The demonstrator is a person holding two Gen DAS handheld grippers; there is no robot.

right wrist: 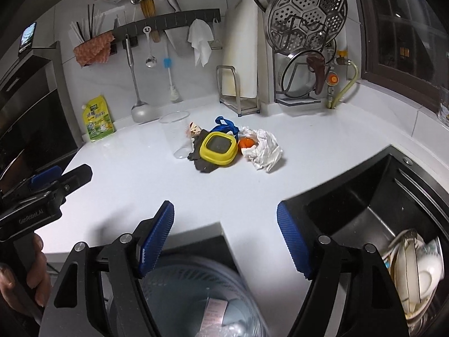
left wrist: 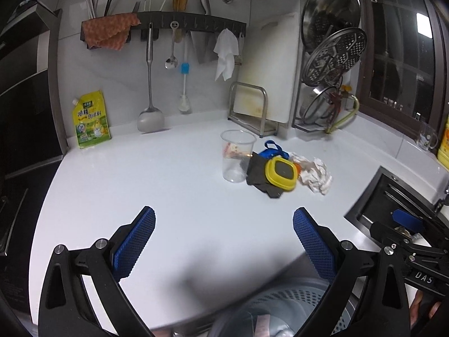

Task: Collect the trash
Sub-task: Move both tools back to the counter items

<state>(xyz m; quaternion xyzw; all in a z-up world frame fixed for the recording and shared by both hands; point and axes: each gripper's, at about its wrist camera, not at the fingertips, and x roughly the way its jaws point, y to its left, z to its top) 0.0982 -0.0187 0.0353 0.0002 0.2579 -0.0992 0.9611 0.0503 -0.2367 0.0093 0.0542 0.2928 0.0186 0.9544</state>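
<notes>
Right wrist view: both the right gripper (right wrist: 224,238) and left gripper (left wrist: 224,241) are released, empty. Risk: reaching for the crumpled white paper wad (right wrist: 263,148) may topple the adjacent clear plastic cup (right wrist: 176,134).

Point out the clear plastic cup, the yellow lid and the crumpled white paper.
clear plastic cup (left wrist: 235,156), left wrist view, on its side wall.
yellow lid (right wrist: 218,149), right wrist view, on its dark centre panel.
crumpled white paper (right wrist: 265,148), right wrist view, on its middle folds.
</notes>
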